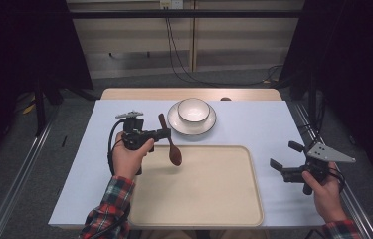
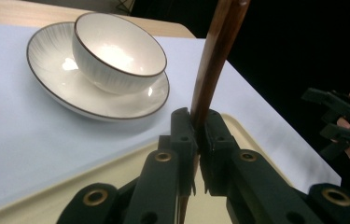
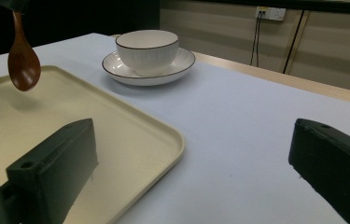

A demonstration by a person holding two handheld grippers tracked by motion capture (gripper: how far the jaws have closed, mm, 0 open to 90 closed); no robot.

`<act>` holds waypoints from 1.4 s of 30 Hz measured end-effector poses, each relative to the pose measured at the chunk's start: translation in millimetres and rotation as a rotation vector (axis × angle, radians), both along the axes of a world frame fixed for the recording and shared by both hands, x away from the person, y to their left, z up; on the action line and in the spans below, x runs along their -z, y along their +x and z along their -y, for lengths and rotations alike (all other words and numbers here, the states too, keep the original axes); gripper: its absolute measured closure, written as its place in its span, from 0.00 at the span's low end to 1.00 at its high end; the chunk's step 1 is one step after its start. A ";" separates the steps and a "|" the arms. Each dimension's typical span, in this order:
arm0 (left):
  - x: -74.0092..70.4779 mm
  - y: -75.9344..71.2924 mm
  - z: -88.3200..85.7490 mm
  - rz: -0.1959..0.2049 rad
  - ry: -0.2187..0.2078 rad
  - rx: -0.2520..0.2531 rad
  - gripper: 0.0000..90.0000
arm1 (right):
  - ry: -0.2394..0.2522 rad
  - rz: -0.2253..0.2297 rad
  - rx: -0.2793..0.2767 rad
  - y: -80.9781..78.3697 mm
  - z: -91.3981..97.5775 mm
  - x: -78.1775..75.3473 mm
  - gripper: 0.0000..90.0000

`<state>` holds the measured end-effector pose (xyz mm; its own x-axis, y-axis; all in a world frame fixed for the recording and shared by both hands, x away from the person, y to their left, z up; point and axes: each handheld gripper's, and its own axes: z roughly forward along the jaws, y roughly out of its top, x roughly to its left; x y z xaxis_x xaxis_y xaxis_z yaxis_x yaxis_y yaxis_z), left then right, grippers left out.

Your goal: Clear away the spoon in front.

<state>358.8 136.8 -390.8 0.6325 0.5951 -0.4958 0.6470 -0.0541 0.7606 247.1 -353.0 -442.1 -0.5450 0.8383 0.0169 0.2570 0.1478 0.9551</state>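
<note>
Nearest, at the bottom of the high view, lies the tray (image 1: 209, 199), its cream floor bare. At lower right of that frame the right gripper (image 1: 286, 160) sits beside the tray's right rim with its jaws spread wide and nothing between them; in the right gripper view the 2 jaws stand far apart over the cloth (image 3: 256, 126).

At centre left of the high view the left gripper (image 1: 164, 133) is clamped on the handle of the spoon (image 1: 170, 142), which hangs in the air with its bowl down over the tray's upper left corner, not touching it. In the left gripper view the 2 pads pinch the handle (image 2: 210, 84) on a narrow strip, so the hold looks thin.

The risk, as I judge it: the smooth tapered wood could pivot or slide in that pinch, and the spoon would drop onto the rim and bounce off the tray.

Farther off, at upper centre, the bowl (image 1: 193, 109) sits on its plate (image 1: 176, 124), near the upper end of the spoon. A swing of the handle that way could knock it.
</note>
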 end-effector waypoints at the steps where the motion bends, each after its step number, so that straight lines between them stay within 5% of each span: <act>1: 0.0 0.0 0.0 0.000 0.000 0.000 0.95 | 0.000 0.000 0.000 0.0 0.0 0.0 0.00; 42: 16.5 -31.5 -2.1 -0.112 -0.023 0.081 0.95 | -0.012 0.000 -0.010 0.2 -1.3 0.7 0.01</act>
<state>327.3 138.9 -407.3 0.6182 0.5322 -0.5784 0.7218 -0.0932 0.6858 247.3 -351.7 -442.8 -0.5537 0.8327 0.0069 0.2557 0.1621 0.9531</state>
